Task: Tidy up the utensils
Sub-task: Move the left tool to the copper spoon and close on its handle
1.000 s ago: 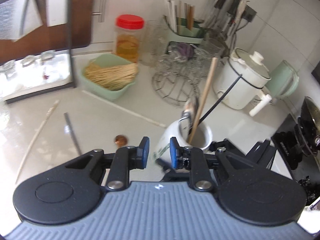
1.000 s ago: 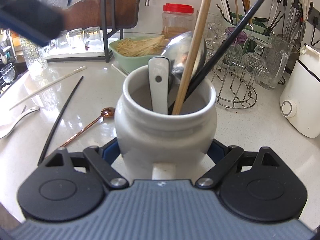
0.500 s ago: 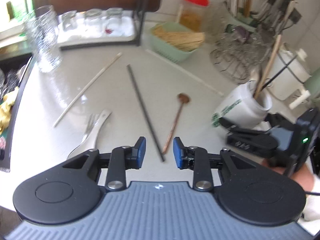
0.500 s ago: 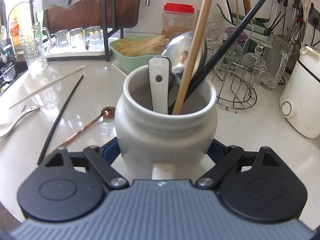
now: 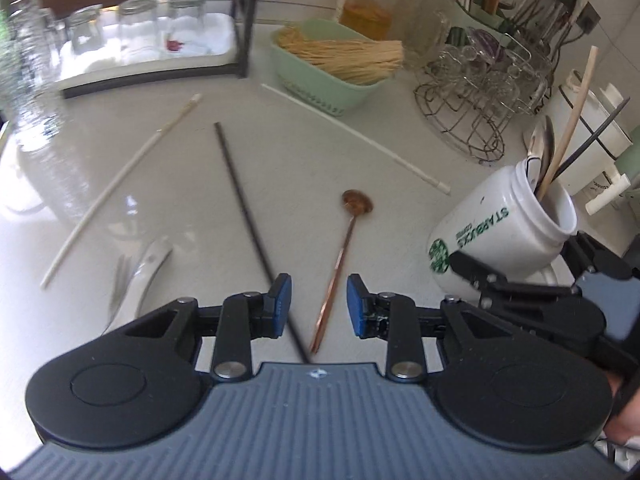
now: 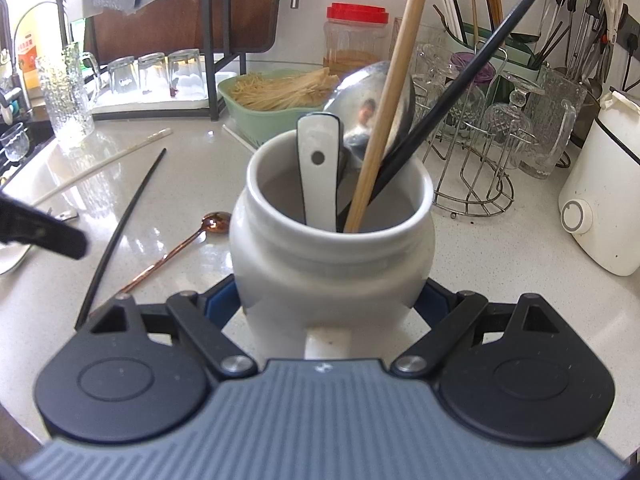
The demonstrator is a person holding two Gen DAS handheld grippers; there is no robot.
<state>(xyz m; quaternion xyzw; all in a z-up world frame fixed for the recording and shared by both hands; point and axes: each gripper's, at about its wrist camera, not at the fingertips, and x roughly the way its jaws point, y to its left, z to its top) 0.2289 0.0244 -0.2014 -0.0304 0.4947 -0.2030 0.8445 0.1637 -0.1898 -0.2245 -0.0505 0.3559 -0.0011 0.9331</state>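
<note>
Jaws of the left gripper (image 5: 319, 305) stand apart over the table (image 5: 192, 216), nothing pinched, with the copper spoon (image 5: 338, 264) handle and the black chopstick (image 5: 256, 236) end between them. Both are thin, stiff, light and slippery; take 1 near its lower end. Jaws of the right gripper (image 6: 325, 305) clamp the heavy ceramic mug (image 6: 332, 248). White chopsticks (image 5: 120, 184) and a fork (image 5: 120, 292) lie nearby.

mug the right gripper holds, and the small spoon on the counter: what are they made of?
Mug: looks like glazed ceramic; white, glossy, thick rounded rim, printed green logo seen from the left wrist.
Small spoon: likely metal with a copper or rose-gold finish; thin handle, shiny reflective bowl. Plating versus solid cannot be told.
</note>
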